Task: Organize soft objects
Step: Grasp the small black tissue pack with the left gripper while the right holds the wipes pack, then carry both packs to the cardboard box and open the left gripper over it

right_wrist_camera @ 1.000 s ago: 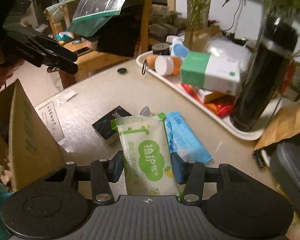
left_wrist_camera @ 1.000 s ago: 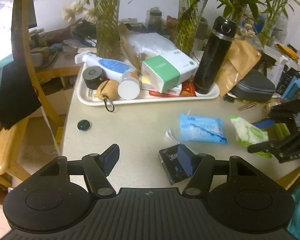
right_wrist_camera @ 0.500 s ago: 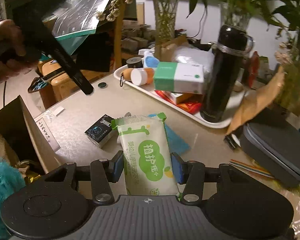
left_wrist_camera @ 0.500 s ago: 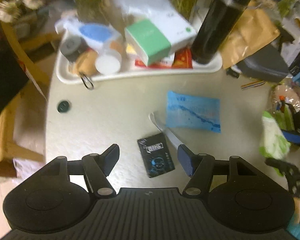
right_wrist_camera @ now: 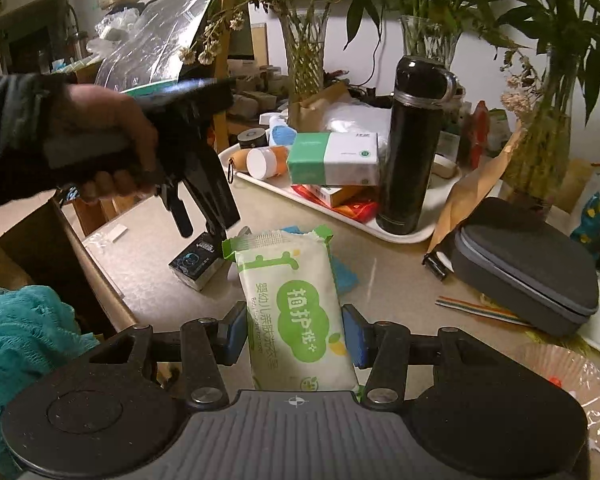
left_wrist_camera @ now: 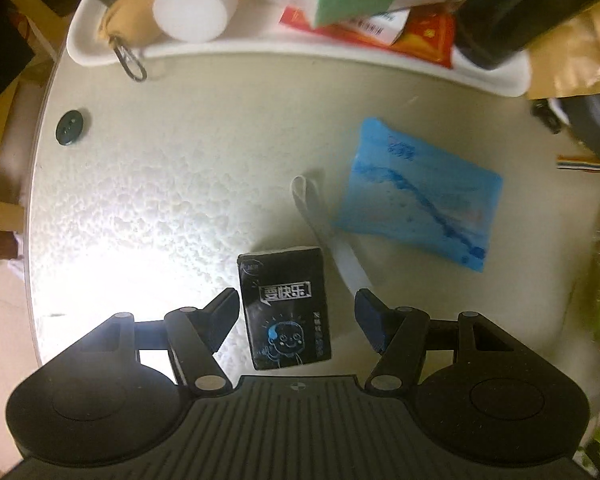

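My left gripper (left_wrist_camera: 296,308) is open and points down at the table, with a black tissue pack (left_wrist_camera: 285,307) lying between its fingers, not gripped. A blue wipes pack (left_wrist_camera: 418,192) lies flat to the right of it. My right gripper (right_wrist_camera: 294,334) is shut on a white and green wipes pack (right_wrist_camera: 296,312) and holds it above the table. In the right wrist view the left gripper (right_wrist_camera: 204,204) hangs over the black tissue pack (right_wrist_camera: 198,260), and the blue wipes pack (right_wrist_camera: 344,276) is mostly hidden behind the green one.
A white tray (left_wrist_camera: 260,46) at the back holds a green and white tissue box (right_wrist_camera: 334,158), a black flask (right_wrist_camera: 412,144), jars and packets. A grey zip case (right_wrist_camera: 524,264) lies right. A brown paper bag (right_wrist_camera: 40,248) with teal cloth (right_wrist_camera: 16,328) stands left. A black button (left_wrist_camera: 70,127) lies near the table's left edge.
My left gripper moved forward and down until the black tissue pack came between its open fingers. My right gripper lifted the green wipes pack and drew it back to the right.
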`<state>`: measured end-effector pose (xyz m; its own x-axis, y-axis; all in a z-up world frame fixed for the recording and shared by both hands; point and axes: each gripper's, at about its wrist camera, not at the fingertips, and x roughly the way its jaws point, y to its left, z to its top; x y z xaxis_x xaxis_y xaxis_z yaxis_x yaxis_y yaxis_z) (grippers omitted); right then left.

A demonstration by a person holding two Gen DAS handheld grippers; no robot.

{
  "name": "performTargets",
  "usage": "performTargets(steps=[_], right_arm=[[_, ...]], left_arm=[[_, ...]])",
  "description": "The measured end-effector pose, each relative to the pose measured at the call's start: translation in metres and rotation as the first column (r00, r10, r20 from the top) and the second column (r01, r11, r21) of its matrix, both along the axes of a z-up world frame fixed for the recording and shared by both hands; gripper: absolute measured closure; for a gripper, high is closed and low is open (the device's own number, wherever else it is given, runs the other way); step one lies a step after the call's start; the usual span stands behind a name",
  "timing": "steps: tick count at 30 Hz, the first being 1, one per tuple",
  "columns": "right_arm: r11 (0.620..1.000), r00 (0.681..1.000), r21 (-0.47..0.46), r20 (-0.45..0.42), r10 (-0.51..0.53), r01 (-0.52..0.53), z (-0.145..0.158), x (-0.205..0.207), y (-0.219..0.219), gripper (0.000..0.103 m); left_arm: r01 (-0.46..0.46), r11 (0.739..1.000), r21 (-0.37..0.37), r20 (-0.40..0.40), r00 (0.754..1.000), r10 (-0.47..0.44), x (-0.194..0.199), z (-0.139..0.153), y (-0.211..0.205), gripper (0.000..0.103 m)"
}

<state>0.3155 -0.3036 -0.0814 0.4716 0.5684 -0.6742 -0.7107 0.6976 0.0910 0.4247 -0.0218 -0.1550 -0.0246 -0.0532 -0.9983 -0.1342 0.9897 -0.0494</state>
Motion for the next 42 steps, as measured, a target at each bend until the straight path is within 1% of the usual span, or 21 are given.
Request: performTargets(steps=[3, 5, 6, 7, 8, 12, 17, 20, 23, 27, 29, 30, 33, 36, 39, 42], right_arm=[[1.0, 1.0, 0.006, 0.002, -0.005, 0.005, 0.002, -0.002, -0.005, 0.051], [1.0, 1.0, 0.01, 0.002, -0.008, 0.008, 0.002, -0.003, -0.007, 0.051], [1.0, 1.0, 0.013, 0.002, -0.009, 0.009, 0.003, -0.004, -0.008, 0.051], [1.0, 1.0, 0.014, 0.003, -0.009, 0.009, 0.003, -0.005, -0.009, 0.051], [1.0, 1.0, 0.014, 0.005, -0.011, 0.01, 0.004, -0.006, -0.009, 0.051], [1.0, 1.0, 0.017, 0.01, -0.009, 0.009, 0.006, -0.009, -0.01, 0.051], [1.0, 1.0, 0.016, 0.011, -0.011, 0.011, 0.009, -0.011, -0.008, 0.051], [1.0, 1.0, 0.019, 0.013, -0.016, 0.015, 0.014, -0.014, -0.006, 0.051], [1.0, 1.0, 0.019, 0.018, -0.02, 0.02, 0.02, -0.017, -0.003, 0.051], [0.999, 0.999, 0.023, 0.028, -0.026, 0.025, 0.03, -0.023, 0.002, 0.051], [0.999, 0.999, 0.023, 0.035, -0.03, 0.029, 0.036, -0.026, 0.005, 0.051], [0.999, 0.999, 0.023, 0.04, -0.03, 0.029, 0.04, -0.028, 0.007, 0.051], [0.999, 0.998, 0.027, 0.048, -0.034, 0.032, 0.049, -0.033, 0.011, 0.051], [0.999, 0.998, 0.038, 0.053, -0.039, 0.037, 0.06, -0.04, 0.014, 0.051], [0.998, 0.997, 0.038, 0.055, -0.054, 0.052, 0.069, -0.045, 0.017, 0.051], [0.997, 0.997, 0.046, 0.042, -0.068, 0.066, 0.075, -0.049, 0.019, 0.051]], left_arm=[[-0.026, 1.0, -0.003, -0.045, 0.999, 0.026, 0.001, -0.014, 0.003, 0.04], [-0.042, 0.999, -0.011, -0.06, 0.997, 0.041, 0.001, -0.021, 0.006, 0.042], [-0.044, 0.999, -0.01, -0.063, 0.997, 0.043, 0.001, -0.024, 0.006, 0.045], [-0.044, 0.999, -0.014, -0.066, 0.997, 0.043, 0.0, -0.027, 0.006, 0.052], [-0.043, 0.999, -0.017, -0.07, 0.997, 0.042, -0.001, -0.03, 0.006, 0.054], [-0.014, 1.0, -0.015, -0.059, 0.998, 0.013, -0.004, -0.03, 0.004, 0.055], [0.016, 0.999, -0.028, -0.039, 0.999, -0.017, -0.007, -0.023, 0.005, 0.055], [0.035, 0.999, -0.028, -0.005, 0.999, -0.036, -0.014, -0.014, 0.006, 0.055], [0.042, 0.998, -0.038, 0.048, 0.998, -0.04, -0.021, 0.001, 0.005, 0.055], [0.074, 0.997, -0.027, 0.162, 0.984, -0.069, -0.038, 0.029, 0.005, 0.055], [0.101, 0.995, -0.015, 0.228, 0.969, -0.095, -0.047, 0.045, 0.005, 0.055], [0.112, 0.994, 0.002, 0.268, 0.957, -0.108, -0.051, 0.055, 0.005, 0.055], [0.139, 0.989, 0.059, 0.388, 0.909, -0.151, -0.063, 0.082, 0.001, 0.055], [0.15, 0.983, 0.102, 0.458, 0.87, -0.18, -0.074, 0.097, -0.001, 0.055], [0.172, 0.971, 0.168, 0.519, 0.822, -0.235, -0.089, 0.112, -0.006, 0.055], [0.188, 0.964, 0.189, 0.569, 0.779, -0.263, -0.103, 0.125, -0.01, 0.055]])
